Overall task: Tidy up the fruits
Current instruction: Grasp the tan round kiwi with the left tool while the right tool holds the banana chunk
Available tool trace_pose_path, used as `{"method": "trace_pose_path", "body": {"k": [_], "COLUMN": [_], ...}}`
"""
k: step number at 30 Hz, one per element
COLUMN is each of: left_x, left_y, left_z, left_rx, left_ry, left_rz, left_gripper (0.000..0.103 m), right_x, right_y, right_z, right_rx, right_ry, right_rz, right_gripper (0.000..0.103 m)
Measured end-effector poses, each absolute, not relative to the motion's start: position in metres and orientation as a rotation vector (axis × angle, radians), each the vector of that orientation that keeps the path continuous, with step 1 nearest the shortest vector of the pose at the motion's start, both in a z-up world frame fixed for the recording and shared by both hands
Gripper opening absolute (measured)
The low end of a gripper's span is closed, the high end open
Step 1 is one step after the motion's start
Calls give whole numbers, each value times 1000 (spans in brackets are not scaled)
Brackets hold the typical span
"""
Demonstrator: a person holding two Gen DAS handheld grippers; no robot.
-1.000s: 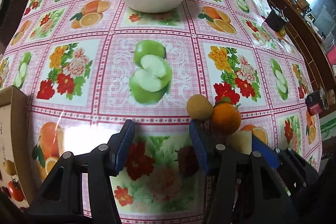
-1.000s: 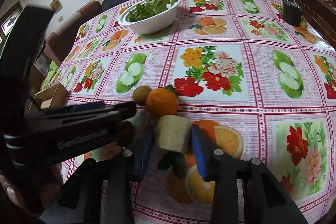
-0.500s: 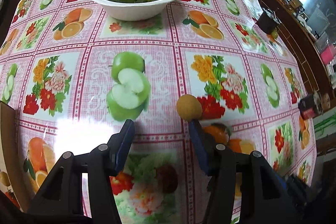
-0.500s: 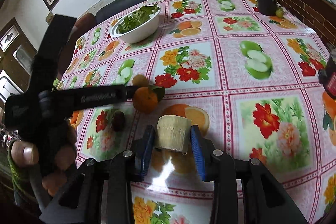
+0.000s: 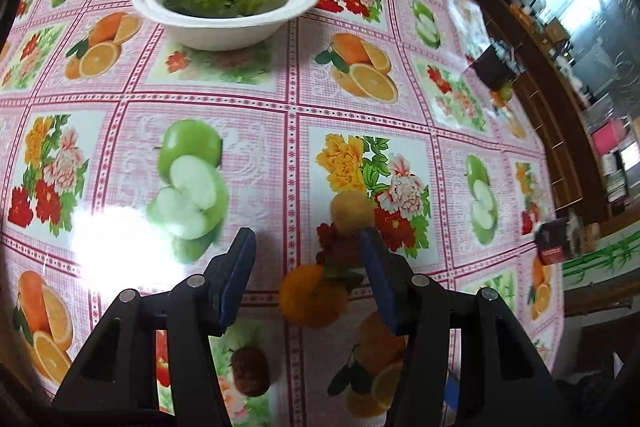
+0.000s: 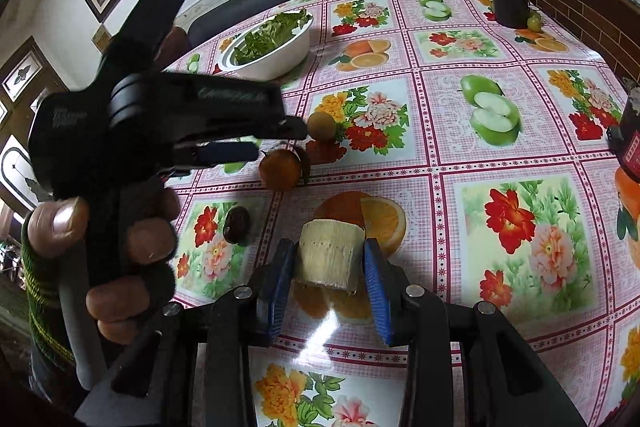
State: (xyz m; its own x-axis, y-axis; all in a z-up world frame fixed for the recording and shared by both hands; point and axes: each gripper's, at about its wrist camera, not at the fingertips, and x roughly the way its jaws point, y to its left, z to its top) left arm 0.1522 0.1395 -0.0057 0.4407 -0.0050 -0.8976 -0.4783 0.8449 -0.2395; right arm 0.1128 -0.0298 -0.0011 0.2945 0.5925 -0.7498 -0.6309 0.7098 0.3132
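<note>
My right gripper is shut on a pale, cut cylindrical chunk, held just above the fruit-print tablecloth. My left gripper points down, open, with nothing between its pads. An orange with a leaf lies on the cloth below the gap between its fingers. A round tan fruit sits just past the right fingertip. A dark brown fruit lies under the left finger's arm. The right wrist view shows the left gripper in a person's hand over the orange, tan fruit and dark fruit.
A white bowl of green leaves stands at the far side of the table. A black container with a small green fruit beside it sits at the far right edge. A dark red-labelled object stands at the right edge. A dark sofa lies beyond the table.
The left gripper has slid right across the table, bringing the orange under its open fingers. The right gripper has drawn the pale chunk back from the other fruits and slightly up.
</note>
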Motion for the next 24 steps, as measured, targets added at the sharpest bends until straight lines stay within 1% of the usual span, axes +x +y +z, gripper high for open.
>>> {"method": "trace_pose_path", "body": {"k": [6, 8, 9, 11, 12, 17, 24], "left_x": [164, 168, 168, 169, 170, 162, 99], "left_y": [126, 122, 122, 124, 125, 124, 135], "left_z": [-9, -10, -10, -10, -10, -3, 34], "left_rx": [-445, -427, -426, -434, -431, -397, -323], "left_ry": [1093, 1088, 1083, 1077, 1080, 1064, 986], "left_rz": [322, 332, 335, 335, 334, 364, 502], "left_gripper": [52, 44, 35, 25, 23, 23, 23], "right_x": [113, 113, 113, 113, 113, 111, 103], "right_y": [-35, -38, -39, -41, -42, -48, -47], "right_z": [0, 2, 2, 3, 3, 6, 18], "right_rx": [-34, -29, -29, -24, -23, -14, -9], "right_ry": [982, 979, 979, 978, 977, 972, 943], "right_rz": [811, 811, 811, 809, 808, 801, 810], "right_gripper": [36, 36, 36, 36, 36, 36, 36]}}
